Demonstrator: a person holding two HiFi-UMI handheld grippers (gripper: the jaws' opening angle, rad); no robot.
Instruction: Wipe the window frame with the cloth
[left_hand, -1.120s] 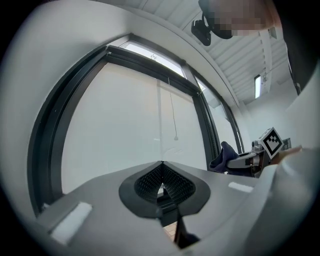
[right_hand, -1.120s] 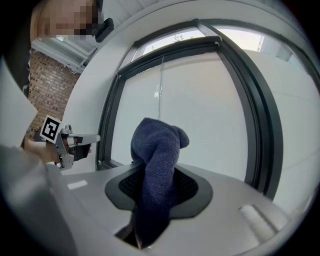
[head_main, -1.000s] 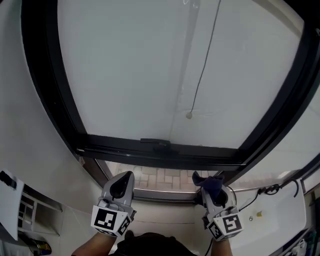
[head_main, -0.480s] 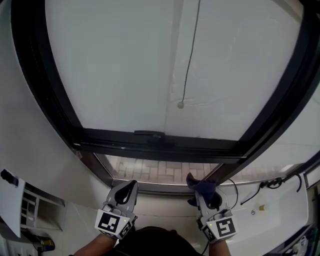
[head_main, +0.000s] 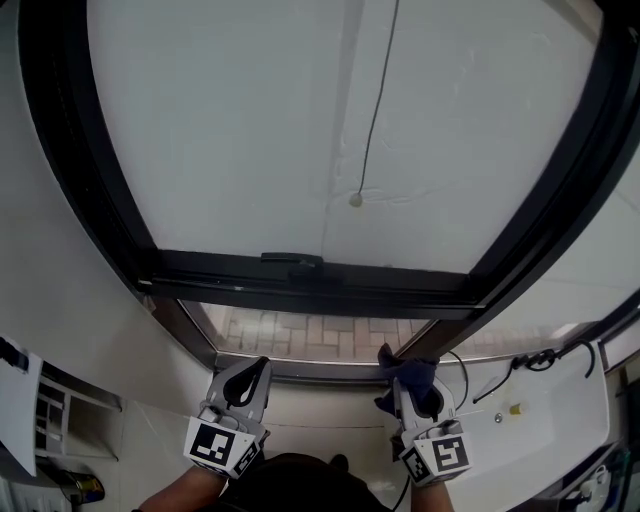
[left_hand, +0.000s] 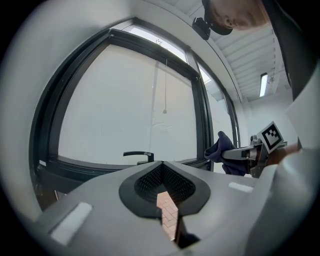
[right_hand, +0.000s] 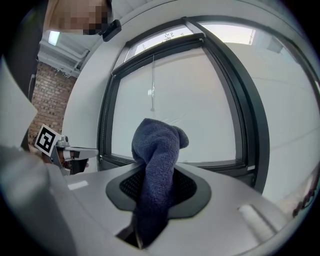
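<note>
The right gripper (head_main: 406, 382) has its jaws clamped on the dark blue cloth (right_hand: 156, 160), which bunches past their tips. The left gripper (head_main: 255, 370) is closed on nothing. With the black window frame (head_main: 300, 283) ahead of the jaws, press the bunched cloth onto the rail and sweep along it, keeping the hard tips off.

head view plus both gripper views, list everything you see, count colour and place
window frame: one, black, across the middle of the head view
window handle: one, black, on the frame's bottom bar
pull cord: one, dark, hanging before the white pane
brick paving: one patch, pale, below the frame
cable: one, black, on the white ledge at right
cloth: one, dark blue, in the right gripper
left gripper: one, grey, low left, jaws together, empty
right gripper: one, grey, low right, shut on the cloth
</note>
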